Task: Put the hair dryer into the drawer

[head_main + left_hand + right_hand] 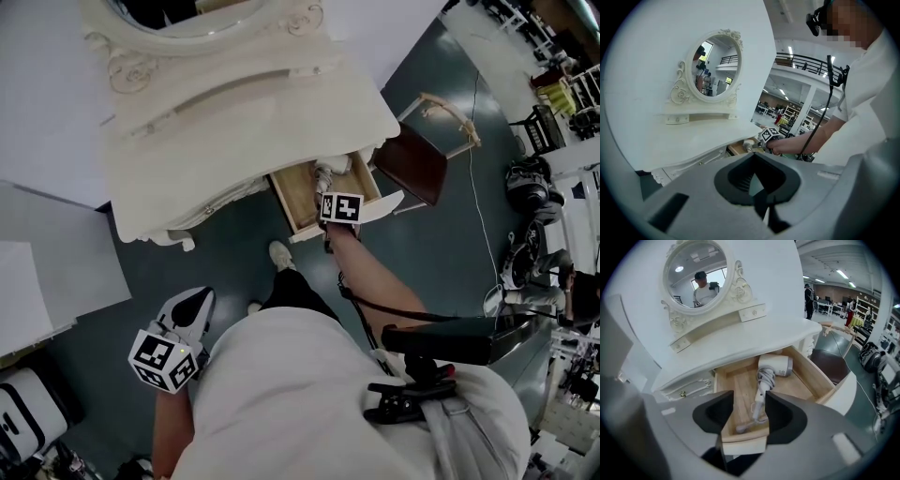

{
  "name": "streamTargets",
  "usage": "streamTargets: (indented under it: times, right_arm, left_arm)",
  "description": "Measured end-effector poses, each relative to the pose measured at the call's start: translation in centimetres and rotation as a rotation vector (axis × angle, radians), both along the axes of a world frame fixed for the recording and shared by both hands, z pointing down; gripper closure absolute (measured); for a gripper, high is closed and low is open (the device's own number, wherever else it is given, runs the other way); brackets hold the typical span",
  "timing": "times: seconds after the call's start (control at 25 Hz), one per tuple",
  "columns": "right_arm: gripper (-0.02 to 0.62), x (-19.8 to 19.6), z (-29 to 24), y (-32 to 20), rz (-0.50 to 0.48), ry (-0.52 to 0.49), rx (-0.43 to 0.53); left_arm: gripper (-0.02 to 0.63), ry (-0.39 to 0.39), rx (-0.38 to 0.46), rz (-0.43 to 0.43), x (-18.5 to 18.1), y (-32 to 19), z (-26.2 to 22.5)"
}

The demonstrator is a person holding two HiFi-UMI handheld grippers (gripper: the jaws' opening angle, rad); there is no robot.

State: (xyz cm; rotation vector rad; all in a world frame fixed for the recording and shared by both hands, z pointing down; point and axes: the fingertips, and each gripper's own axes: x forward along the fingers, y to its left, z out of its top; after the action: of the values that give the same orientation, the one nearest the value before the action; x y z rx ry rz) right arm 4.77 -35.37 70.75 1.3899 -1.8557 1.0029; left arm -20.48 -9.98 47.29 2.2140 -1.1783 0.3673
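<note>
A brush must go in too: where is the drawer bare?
Bare wood runs along the left wall of the drawer, and between the handle of the hair dryer and the right wall. The back is crowded with its body and wound cord.

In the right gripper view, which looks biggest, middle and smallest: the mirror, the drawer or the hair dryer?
1. drawer, though it is nearer the camera, which makes it look bigger
2. mirror
3. hair dryer

White tee (309, 394), blk trousers (295, 291), blk cable (375, 305); grey left gripper (192, 302), right gripper (330, 187) w/ b&w marker cubes (164, 361).
</note>
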Motion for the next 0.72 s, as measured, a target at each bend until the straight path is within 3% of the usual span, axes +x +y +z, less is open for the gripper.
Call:
streamTargets:
  times: [0.2,0.36,0.72]
  right_arm:
    - [0.467,-0.5,-2.6,4.5,-0.031,-0.021,0.035]
    - [0.592,-1.0,-4.0,8.7,-0.059,-0.032,0.053]
    - [0.594,-3.4,-6.8,17.5,-0.199,-0.102,0.039]
  left_arm:
    - [0.606,0.018,0.013,0.015,-0.3,3.5,0.1]
    - [0.606,0.033,0.026,0.03,-0.4,5.9,0.5]
    - [0.606,0.053,0.047,0.05,-0.4,9.8,0.8]
